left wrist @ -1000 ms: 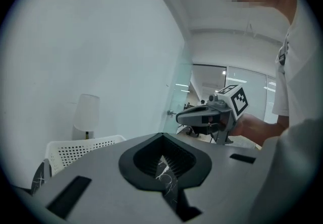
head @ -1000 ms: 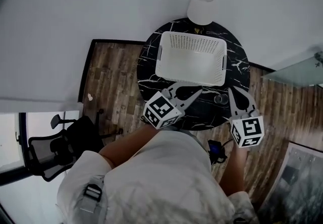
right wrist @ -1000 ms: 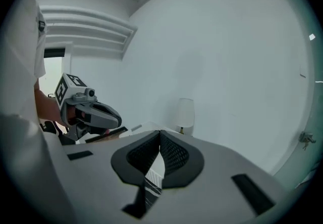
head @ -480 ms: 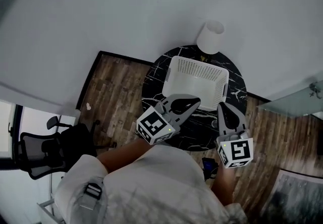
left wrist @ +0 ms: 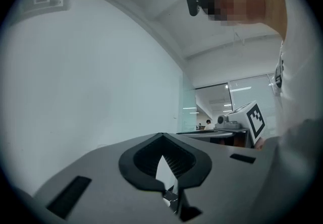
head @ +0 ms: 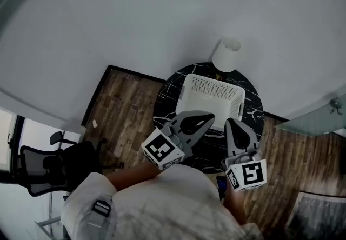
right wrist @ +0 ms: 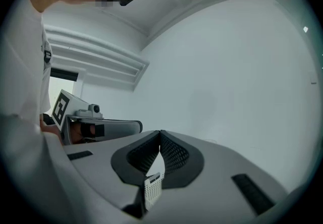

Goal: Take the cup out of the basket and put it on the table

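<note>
Round black table (head: pixel 166 101): white basket (head: pixel 212 94) at centre, lamp (head: pixel 226 54) at 12 o'clock. Left gripper (head: pixel 210 118) and right gripper (head: pixel 231 121) at 6 o'clock, both clenched on nothing. Office chair (head: pixel 38 166) at 8 o'clock.

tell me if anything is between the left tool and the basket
Nothing visible stands between them. In the head view the shut left tool has its tip right at the near edge of the basket, and the shut right tool is beside it, not in its path. No cup shows in the basket.
</note>
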Motion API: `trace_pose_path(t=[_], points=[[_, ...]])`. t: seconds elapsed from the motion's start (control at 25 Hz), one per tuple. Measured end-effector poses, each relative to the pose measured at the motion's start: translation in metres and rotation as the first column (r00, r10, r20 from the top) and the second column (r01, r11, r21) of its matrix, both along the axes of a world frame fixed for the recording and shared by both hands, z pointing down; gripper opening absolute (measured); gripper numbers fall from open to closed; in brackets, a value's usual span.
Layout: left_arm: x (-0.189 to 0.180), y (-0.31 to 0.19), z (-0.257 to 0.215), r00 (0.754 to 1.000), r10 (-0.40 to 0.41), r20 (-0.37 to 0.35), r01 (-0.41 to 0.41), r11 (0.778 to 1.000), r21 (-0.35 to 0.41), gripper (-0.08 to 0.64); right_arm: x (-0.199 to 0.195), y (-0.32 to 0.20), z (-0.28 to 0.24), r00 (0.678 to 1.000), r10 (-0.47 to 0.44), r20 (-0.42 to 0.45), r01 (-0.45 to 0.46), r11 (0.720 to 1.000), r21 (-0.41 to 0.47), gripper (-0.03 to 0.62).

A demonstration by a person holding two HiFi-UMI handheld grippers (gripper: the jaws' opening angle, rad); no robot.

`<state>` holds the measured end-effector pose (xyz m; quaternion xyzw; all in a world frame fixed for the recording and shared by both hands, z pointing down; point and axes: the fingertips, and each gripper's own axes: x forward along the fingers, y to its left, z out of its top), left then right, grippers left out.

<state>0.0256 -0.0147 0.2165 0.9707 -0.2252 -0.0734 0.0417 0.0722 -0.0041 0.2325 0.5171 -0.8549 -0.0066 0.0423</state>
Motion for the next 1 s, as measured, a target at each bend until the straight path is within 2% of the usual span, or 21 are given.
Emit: trace_pose_path(t=[0.16, 1.0], points=[[-0.003, 0.002, -0.004, 1.0, -0.027, -0.004, 0.027, 1.0, 0.016, 0.005, -0.001, 0.001, -0.007, 1.0, 0.013, 0.018, -0.013, 1.0, 0.027, 0.009], [-0.005, 0.004, 0.0, 1.0, -0.02, -0.01, 0.02, 1.0, -0.007, 0.005, -0.011, 0.003, -0.003, 0.999, 0.002, 0.034, -0.003, 1.0, 0.008, 0.009]])
